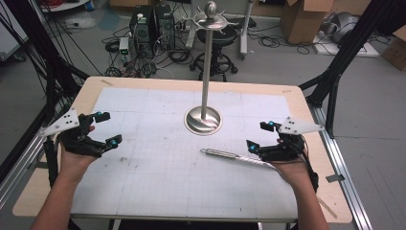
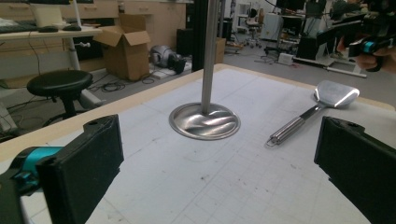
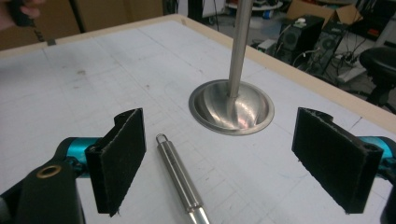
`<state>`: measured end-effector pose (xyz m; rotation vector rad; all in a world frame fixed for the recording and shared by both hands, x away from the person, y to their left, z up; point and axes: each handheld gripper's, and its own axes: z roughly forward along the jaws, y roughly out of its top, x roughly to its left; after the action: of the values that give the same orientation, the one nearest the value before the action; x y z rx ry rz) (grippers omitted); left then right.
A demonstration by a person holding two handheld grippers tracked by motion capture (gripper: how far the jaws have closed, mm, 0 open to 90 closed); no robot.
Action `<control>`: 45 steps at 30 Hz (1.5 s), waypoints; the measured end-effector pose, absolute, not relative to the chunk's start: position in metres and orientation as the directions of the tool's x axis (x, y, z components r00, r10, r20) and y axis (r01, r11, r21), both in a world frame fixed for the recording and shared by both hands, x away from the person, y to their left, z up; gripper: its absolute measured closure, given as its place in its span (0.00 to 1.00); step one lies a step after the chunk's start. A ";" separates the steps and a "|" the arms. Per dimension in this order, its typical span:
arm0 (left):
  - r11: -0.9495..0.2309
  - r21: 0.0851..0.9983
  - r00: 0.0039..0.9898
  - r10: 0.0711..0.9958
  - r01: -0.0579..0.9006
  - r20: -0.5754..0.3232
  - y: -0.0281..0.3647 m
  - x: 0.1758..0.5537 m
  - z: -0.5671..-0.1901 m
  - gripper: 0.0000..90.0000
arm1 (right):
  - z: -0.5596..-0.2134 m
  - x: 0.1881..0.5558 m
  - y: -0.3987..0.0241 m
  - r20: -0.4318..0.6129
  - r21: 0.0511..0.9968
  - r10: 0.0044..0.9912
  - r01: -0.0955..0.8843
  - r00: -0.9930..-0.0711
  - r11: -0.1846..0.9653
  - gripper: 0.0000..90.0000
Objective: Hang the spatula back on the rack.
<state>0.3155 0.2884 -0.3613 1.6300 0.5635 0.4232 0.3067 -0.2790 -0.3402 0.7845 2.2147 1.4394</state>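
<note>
Plainly, the work in hand was picking up the metal spatula (image 1: 234, 157), which lay flat on the white gridded mat (image 1: 158, 177) toward the right of the table (image 1: 93, 88), near of the utensil stand (image 1: 206, 91). Its handle, with a small hanging loop at the tip, pointed left toward the middle of the mat, and its blade lay under the right hand, seen as a broad shiny flat in the left gripper view.

The right gripper (image 1: 257, 136) hovered just over the blade end, released, its jaws spread wide with nothing pressed between the pads. In the right gripper view the handle ran up between the two black pads (image 3: 116, 161), closer to the one on that view's left and touching neither. The left gripper (image 1: 108, 129) waited well apart at the left side of the mat, likewise released and empty, aimed across at the stand's round base (image 2: 204, 121).

By my judgement this was the approach, just short of the grasp. The next move called for lowering the right gripper so both pads straddled the handle, centring it, then clenching firmly; the round polished shaft would likely roll or slip under a light or lopsided pinch. The hooks at the stand's top suggested the loop would be hung there afterwards.
</note>
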 end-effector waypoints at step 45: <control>-0.152 0.983 0.832 0.555 0.098 0.003 0.275 0.315 -0.362 0.02 | -0.416 0.371 -0.187 0.017 0.359 0.455 0.430 -0.890 0.828 0.69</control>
<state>0.3148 0.2755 -0.3622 1.6971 0.5120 0.4303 0.3708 -0.1869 -0.4156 0.7123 2.9377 0.5517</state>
